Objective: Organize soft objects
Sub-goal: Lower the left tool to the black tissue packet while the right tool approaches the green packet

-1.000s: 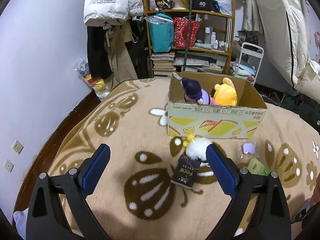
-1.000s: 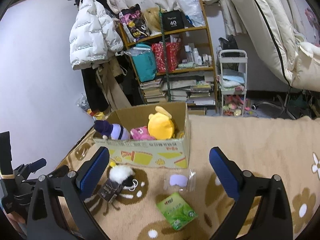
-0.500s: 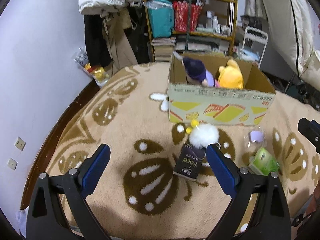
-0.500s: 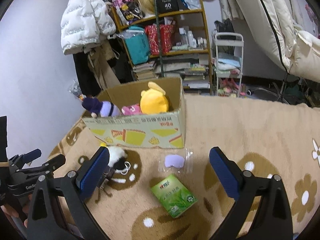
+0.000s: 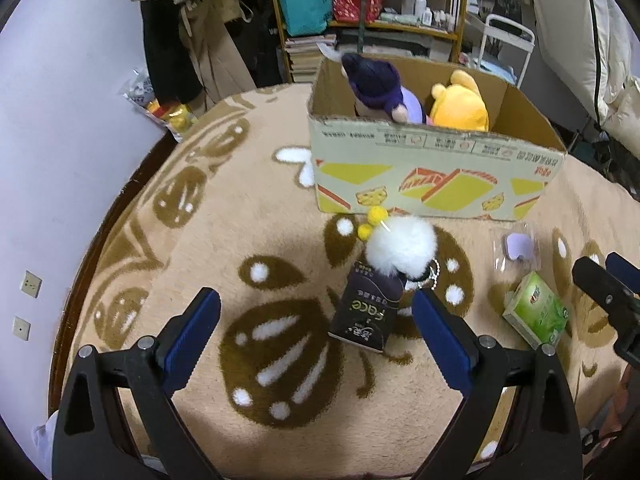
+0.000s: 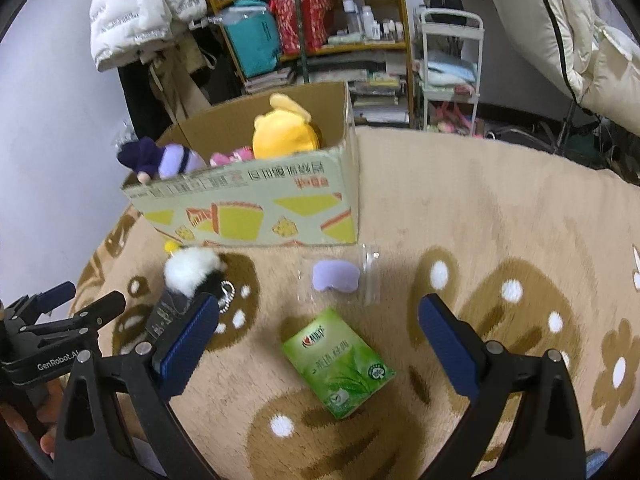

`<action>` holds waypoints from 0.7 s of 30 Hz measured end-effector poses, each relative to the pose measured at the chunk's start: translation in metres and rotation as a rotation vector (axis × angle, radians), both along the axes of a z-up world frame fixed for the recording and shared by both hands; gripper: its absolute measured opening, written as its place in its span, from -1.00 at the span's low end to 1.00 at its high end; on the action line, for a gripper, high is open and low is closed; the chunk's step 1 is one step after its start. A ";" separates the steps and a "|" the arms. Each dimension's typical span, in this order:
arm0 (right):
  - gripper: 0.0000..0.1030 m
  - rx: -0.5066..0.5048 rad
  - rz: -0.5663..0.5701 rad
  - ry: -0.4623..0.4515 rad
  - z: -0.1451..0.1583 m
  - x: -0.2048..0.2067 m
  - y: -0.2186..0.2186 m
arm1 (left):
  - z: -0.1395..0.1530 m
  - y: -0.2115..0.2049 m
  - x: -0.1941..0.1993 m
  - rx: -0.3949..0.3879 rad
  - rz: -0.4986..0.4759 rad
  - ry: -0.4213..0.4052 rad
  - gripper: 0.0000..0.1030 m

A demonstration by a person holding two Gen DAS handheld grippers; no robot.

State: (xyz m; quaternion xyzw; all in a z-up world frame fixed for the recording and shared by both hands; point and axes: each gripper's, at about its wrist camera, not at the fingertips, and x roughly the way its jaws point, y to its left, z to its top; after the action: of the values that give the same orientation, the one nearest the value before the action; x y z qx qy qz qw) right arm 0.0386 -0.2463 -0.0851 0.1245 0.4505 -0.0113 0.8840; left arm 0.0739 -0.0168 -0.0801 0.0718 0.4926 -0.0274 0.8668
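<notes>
A cardboard box (image 5: 432,176) (image 6: 256,208) stands on the rug and holds a purple plush (image 5: 380,88) (image 6: 160,160), a yellow plush (image 5: 460,106) (image 6: 284,136) and a pink one (image 6: 232,157). In front of it lie a white fluffy pompom keychain (image 5: 402,246) (image 6: 192,270), a dark tissue pack (image 5: 368,316), a purple soft piece in clear wrap (image 5: 518,246) (image 6: 335,276) and a green tissue pack (image 5: 536,316) (image 6: 338,360). My left gripper (image 5: 316,324) is open above the dark pack. My right gripper (image 6: 312,328) is open above the green pack.
A patterned beige and brown rug (image 5: 248,240) covers the floor. Behind the box stand a cluttered shelf (image 6: 320,32), hanging coats (image 6: 140,20) and a white cart (image 6: 448,64). A wall (image 5: 48,160) runs along the left. A folded mattress (image 6: 560,20) leans at right.
Both grippers have moved forward and lower toward the items in front of the box. Both stay open. The objects have not moved.
</notes>
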 end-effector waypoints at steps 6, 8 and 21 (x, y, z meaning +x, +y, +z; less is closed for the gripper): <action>1.00 -0.011 0.002 0.069 -0.016 0.006 0.003 | -0.013 0.002 0.009 -0.009 0.012 0.058 0.85; 1.00 -0.010 0.004 0.089 -0.021 0.008 0.003 | -0.017 0.002 0.013 -0.009 0.017 0.067 0.85; 1.00 0.009 0.050 0.234 -0.053 0.018 0.012 | -0.045 -0.004 0.032 -0.003 0.011 0.169 0.85</action>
State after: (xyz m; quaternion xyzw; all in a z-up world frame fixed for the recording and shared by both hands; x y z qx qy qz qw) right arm 0.0564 -0.2338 -0.1381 0.1150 0.5538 -0.0015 0.8247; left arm 0.1058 -0.0204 -0.1248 0.0654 0.5646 -0.0293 0.8222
